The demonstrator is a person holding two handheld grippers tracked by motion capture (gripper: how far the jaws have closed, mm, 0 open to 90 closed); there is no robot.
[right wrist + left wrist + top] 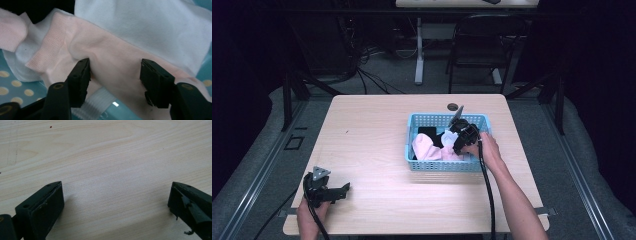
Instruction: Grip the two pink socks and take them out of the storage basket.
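Since my right gripper's (115, 75) fingers are half-closed around a fold of the pink sock (112, 57) in the basket (447, 165), I'd squeeze firmly before lifting, leaving my left gripper (115, 202) spread wide over the bench (105, 157).

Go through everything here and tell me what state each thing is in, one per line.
Blue basket: upright on the table, holding clothes.
Pink garment: crumpled in the basket, bunched between the right claw's jaws.
White garment: lying rumpled beside the pink one.
Right claw: half closed around the pink fabric.
Left claw: open, empty, over bare table.
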